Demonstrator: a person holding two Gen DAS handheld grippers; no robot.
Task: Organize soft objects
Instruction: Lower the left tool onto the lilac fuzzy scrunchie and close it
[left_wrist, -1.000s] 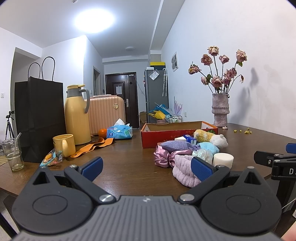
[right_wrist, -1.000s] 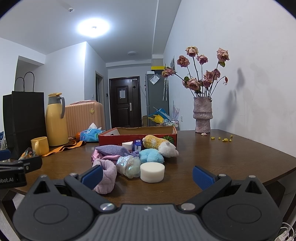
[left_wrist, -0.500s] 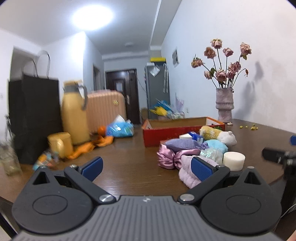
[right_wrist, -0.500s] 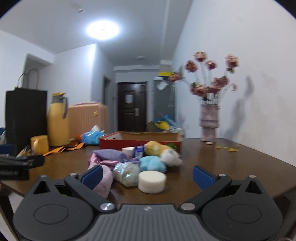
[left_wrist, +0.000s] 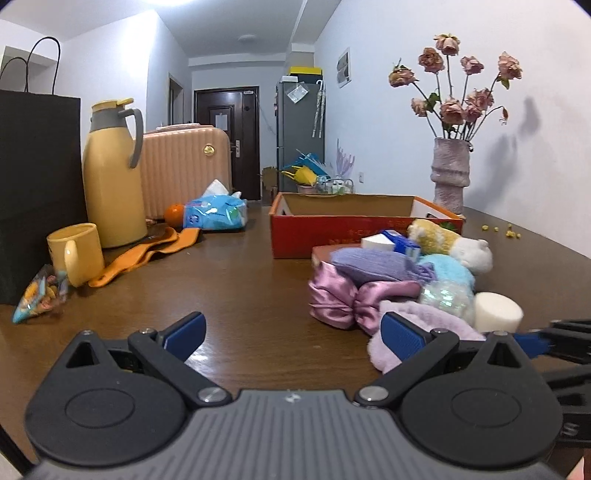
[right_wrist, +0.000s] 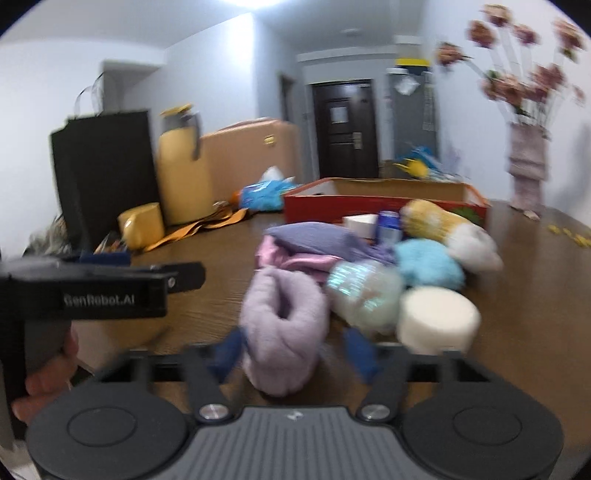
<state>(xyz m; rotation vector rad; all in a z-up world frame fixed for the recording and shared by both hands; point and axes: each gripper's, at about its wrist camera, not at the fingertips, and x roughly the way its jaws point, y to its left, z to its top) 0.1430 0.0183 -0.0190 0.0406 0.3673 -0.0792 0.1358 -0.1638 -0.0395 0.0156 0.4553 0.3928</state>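
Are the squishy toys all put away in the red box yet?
Not yet. The red box looks empty from here, so nothing seems done. The right tool is open around the fluffy purple roll, about to grab it. The left tool is open and holds nothing. The pink bow, blue puff, yellow plush and white sponge are on the table.

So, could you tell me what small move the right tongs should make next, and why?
Probably close the right tongs on the fluffy lilac roll: it already sits between the open blue fingers, nearest in the pile, and the red box behind appears empty.
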